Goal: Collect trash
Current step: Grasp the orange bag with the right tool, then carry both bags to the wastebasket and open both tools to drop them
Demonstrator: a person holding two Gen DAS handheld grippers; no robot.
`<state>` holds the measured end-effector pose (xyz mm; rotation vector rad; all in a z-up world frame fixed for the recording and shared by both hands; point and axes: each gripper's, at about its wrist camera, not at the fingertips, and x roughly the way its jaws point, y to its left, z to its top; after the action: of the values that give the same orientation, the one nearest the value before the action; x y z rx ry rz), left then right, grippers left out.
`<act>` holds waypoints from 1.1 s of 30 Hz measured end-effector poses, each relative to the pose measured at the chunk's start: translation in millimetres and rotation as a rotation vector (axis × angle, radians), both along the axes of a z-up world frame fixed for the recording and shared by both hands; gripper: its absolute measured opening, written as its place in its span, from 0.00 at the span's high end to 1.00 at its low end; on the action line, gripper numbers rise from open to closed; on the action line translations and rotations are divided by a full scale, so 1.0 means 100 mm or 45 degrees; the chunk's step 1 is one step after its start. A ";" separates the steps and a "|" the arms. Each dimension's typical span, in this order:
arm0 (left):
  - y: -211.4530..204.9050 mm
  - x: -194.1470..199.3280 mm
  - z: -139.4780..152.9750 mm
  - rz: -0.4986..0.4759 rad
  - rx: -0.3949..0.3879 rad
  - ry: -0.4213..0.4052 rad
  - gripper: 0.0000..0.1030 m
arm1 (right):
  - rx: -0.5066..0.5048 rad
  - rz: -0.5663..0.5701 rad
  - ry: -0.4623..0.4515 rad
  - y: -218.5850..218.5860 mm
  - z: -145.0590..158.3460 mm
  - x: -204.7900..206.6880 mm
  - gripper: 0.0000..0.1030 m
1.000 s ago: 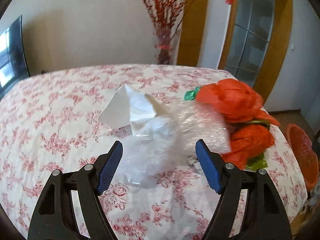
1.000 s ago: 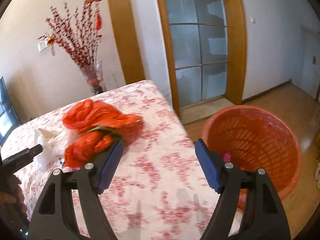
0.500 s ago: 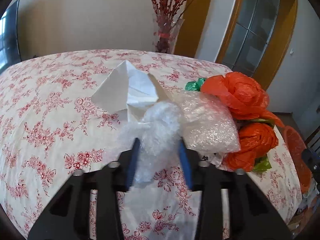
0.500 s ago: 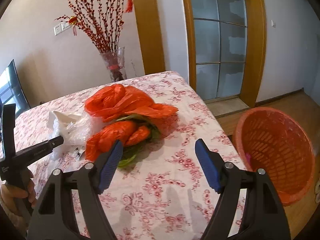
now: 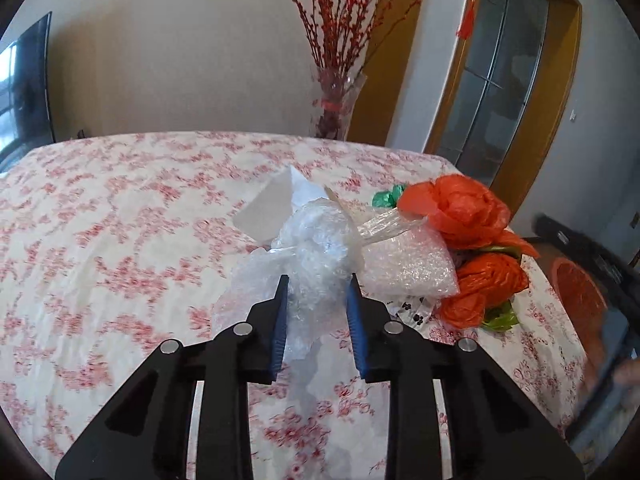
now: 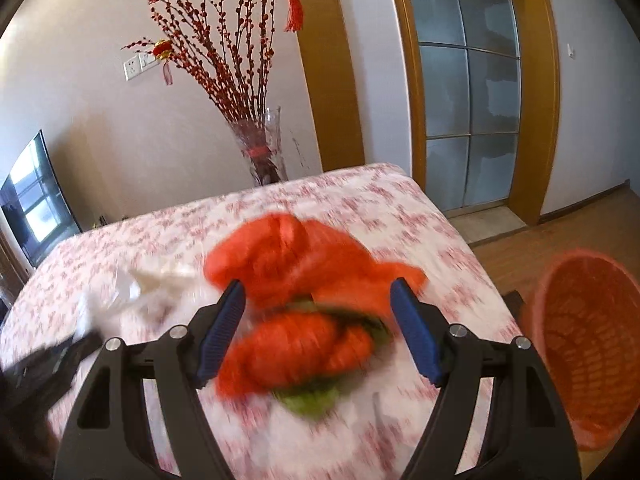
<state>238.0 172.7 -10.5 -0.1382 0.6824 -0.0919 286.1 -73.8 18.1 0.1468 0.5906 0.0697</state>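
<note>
The left gripper point(image 5: 316, 292), jaws just closing, pinches the clear plastic wrap point(image 5: 316, 240) mid-table. The right gripper point(image 6: 318, 300) is spread before the orange bags point(image 6: 288, 256). At three o'clock, beyond the table edge point(image 6: 460, 232), is the orange basket point(image 6: 580, 344). No legible writing.

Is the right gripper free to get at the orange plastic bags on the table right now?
Probably yes: the right gripper is open and empty, with the orange plastic bags straight ahead between its fingers and nothing lying across them.
</note>
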 end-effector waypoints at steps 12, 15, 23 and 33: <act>0.11 0.05 0.04 0.036 -0.007 -0.004 0.74 | -0.036 0.051 0.174 0.22 -0.21 0.90 0.40; 0.10 0.06 0.02 0.032 -0.005 0.001 0.74 | -0.068 0.086 0.240 0.23 -0.32 0.87 0.83; -0.01 0.03 0.07 0.011 -0.008 -0.006 0.74 | 0.018 0.072 0.118 0.01 -0.14 0.53 0.90; -0.35 -0.06 0.24 -0.054 -0.010 -0.043 0.74 | 0.008 0.018 -0.063 -0.33 0.31 -0.01 0.90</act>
<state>231.9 137.7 13.1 -0.1295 0.6518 -0.1376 284.9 -106.5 48.9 0.1464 0.5422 0.0886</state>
